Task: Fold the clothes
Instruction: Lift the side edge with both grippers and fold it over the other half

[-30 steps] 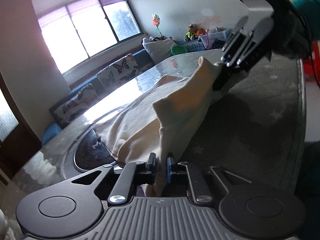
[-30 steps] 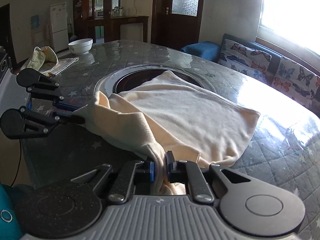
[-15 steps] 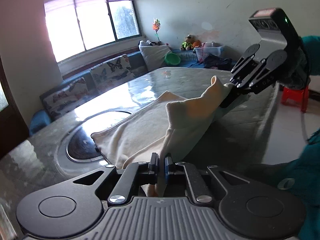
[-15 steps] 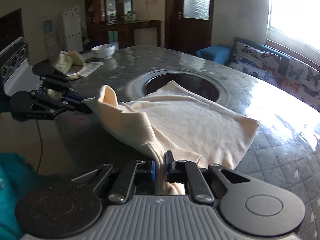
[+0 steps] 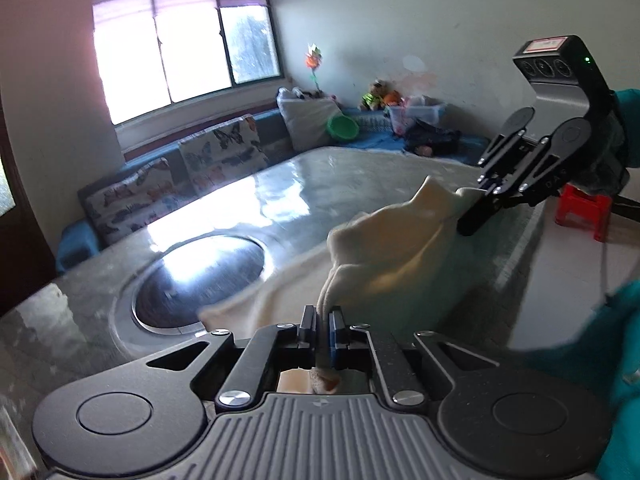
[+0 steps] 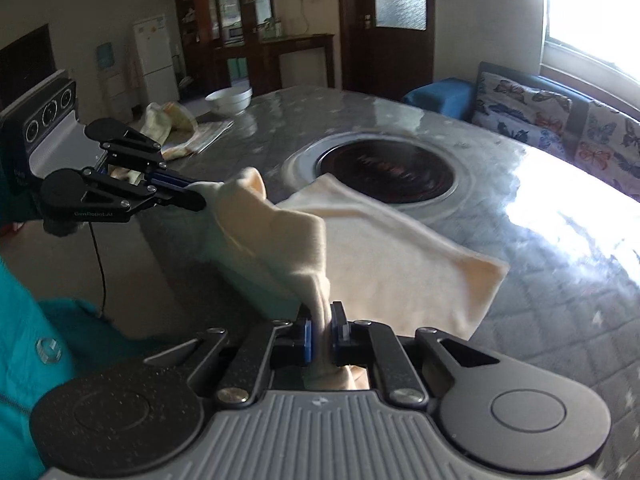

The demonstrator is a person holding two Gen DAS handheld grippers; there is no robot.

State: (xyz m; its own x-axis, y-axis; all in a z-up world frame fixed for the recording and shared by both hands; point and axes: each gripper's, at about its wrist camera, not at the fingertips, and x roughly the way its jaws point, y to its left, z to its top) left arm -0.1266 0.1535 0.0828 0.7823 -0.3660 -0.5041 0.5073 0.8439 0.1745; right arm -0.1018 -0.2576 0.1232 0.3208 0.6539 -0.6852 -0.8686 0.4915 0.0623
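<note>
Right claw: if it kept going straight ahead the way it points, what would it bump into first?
Probably the cream cloth that the right claw already clamps; beyond it lies the round dark inset in the table. Depth is unclear.

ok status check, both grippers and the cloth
Left hand-held gripper shut on cream cloth. Right hand-held gripper shut on same cloth, near edge lifted. Far end on table, beside round inset. Nothing blocking.

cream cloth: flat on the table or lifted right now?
Partly lifted. Left gripper and right gripper pinch the cream cloth near edge raised; far part lies on the table.
</note>
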